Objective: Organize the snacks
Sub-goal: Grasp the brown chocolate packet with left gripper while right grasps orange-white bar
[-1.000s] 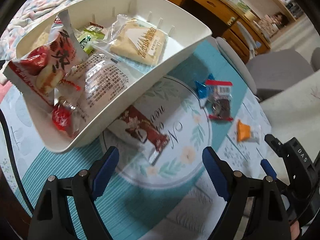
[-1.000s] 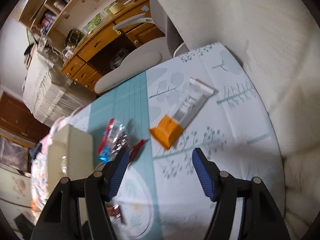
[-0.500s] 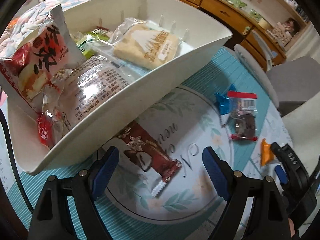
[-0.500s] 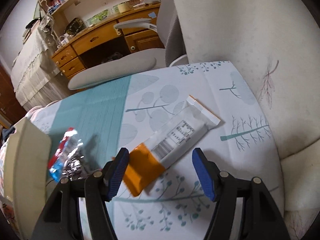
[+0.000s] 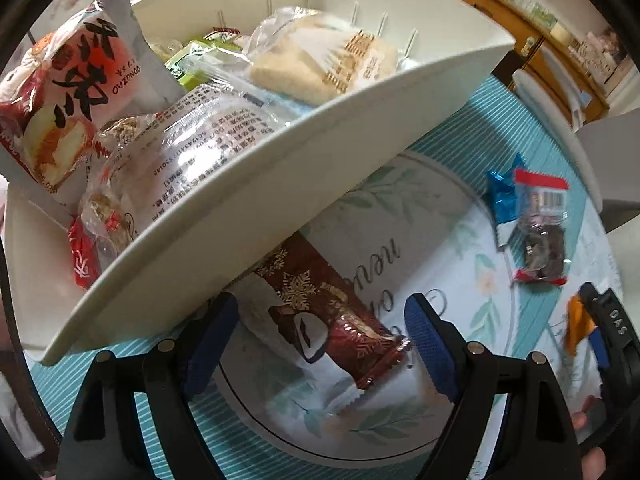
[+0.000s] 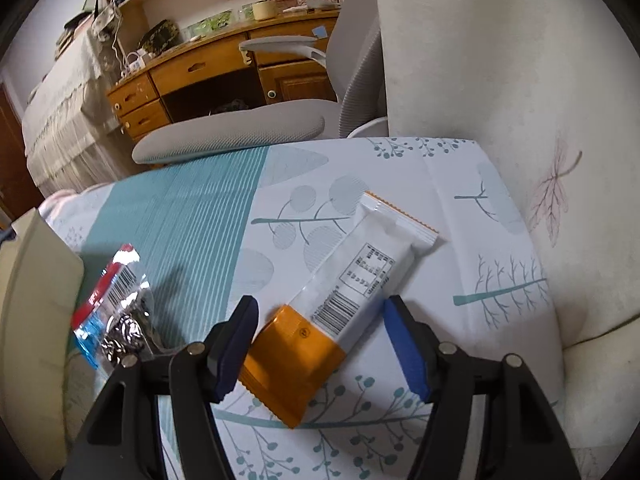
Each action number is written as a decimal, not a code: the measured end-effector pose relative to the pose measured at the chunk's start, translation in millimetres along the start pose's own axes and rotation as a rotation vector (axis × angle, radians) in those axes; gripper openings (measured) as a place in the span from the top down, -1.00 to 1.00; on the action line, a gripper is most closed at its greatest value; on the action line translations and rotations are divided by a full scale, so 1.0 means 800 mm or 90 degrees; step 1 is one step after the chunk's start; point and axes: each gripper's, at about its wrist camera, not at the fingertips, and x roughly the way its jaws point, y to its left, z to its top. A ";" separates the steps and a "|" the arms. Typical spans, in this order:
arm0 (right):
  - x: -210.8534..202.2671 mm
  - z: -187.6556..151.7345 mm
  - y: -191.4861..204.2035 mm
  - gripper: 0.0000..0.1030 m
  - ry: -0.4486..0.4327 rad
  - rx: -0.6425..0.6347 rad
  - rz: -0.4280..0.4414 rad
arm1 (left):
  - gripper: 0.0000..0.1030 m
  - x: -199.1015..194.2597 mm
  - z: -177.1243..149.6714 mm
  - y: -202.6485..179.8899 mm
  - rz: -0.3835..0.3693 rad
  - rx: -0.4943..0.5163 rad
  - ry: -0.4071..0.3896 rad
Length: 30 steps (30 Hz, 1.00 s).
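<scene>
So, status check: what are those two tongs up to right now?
Left tongs open over dark red wrapper, beside tray. Right tongs closing around orange-and-white packet, not yet gripped. Nothing blocking.

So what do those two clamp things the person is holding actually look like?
Both look alike. The left gripper has angular black plastic arms with silver rivets at the joints and two fingers tipped with textured blue pads. The right gripper is the same: black frame, silver rivets, blue pads. Seen from the left camera, its black side carries white lettering.

"DONGZAO" on the red-and-white snack packet (image 5: 80, 92); "DAS" on the right claw (image 5: 612, 320).
</scene>
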 end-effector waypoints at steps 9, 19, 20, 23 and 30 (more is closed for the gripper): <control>-0.007 -0.004 -0.014 0.20 0.017 0.000 0.003 | -0.60 0.004 -0.001 -0.014 0.028 0.015 -0.006; -0.030 -0.033 -0.020 0.23 0.068 0.037 0.045 | -0.28 0.000 -0.006 -0.011 0.024 0.026 -0.015; -0.033 -0.037 -0.019 0.24 0.076 0.036 0.048 | -0.25 -0.001 -0.007 -0.010 0.022 0.028 -0.015; -0.043 -0.050 -0.016 0.24 0.101 0.039 0.062 | -0.08 -0.003 -0.005 -0.004 0.019 0.031 -0.004; -0.068 -0.074 -0.004 0.31 0.146 0.030 0.083 | 0.17 -0.009 -0.017 0.018 0.016 0.042 0.035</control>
